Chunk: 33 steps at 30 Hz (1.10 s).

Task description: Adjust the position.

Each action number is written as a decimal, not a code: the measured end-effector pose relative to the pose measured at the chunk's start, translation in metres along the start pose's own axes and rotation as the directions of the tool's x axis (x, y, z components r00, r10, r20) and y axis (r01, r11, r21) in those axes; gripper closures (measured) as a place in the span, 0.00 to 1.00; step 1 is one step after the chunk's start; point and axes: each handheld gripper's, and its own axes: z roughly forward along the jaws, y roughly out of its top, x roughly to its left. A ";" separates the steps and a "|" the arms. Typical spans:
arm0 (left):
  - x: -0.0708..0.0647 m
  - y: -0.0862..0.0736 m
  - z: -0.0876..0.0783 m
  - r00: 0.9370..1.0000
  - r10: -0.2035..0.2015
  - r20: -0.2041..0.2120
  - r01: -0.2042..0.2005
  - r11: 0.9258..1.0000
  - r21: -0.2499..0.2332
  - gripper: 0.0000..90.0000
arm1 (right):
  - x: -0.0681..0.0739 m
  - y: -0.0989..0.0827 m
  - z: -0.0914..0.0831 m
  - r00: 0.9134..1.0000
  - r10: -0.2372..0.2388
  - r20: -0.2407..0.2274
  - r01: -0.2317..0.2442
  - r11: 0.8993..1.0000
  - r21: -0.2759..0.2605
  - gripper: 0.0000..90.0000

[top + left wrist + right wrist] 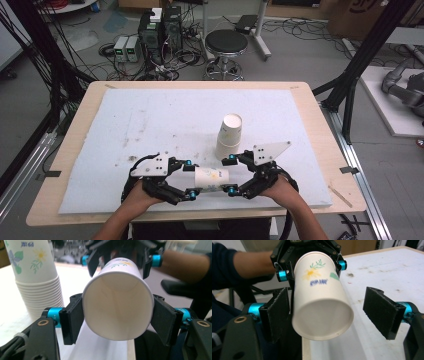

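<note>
while the paper cup (212, 179) is hanging sideways between the two grippers near the front edge of the table (310, 100), the high view is showing a hand-over in the making. the left gripper (189, 180) is taking the wide rim end, the right gripper (230, 174) is sitting at the base end. a stack of cups (229, 136) is standing upside down on the white mat (150, 125), just behind the held cup, probably the source it is being pulled from.

left gripper view: looking straight into the open mouth of the paper cup (118, 311). both black pads are pressing on the rim, one each side, so the left gripper (117, 320) is clamped on the cup and carrying it. gripping at the rim is leaving the base free for the other hand. the stack of cups (37, 277) is standing off to the left, flower print showing. the right gripper (120, 257) is sitting beyond, around the far end.

right gripper view: the base of the paper cup (322, 302) is pointing at the camera. the right gripper (329, 315) is standing with jaws apart; the right pad is well clear of the cup wall, the left pad is just beside it, contact hard to tell. it is judged to be letting go, leaving the cup to the left gripper (309, 267), seen clamped at the far end.
</note>
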 end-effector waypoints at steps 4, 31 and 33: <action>0.001 0.010 -0.001 1.000 0.020 -0.014 -0.018 0.996 0.086 0.35 | 0.004 0.007 0.001 0.998 -0.041 0.056 0.037 0.998 0.059 0.24; 0.007 0.049 0.014 0.995 0.096 -0.037 -0.070 0.900 0.431 0.34 | 0.014 0.033 0.029 0.959 -0.264 0.105 0.207 0.902 0.378 0.24; 0.007 0.051 0.016 0.995 0.098 -0.034 -0.073 0.892 0.446 0.34 | 0.014 0.033 0.031 0.955 -0.278 0.106 0.216 0.893 0.395 0.24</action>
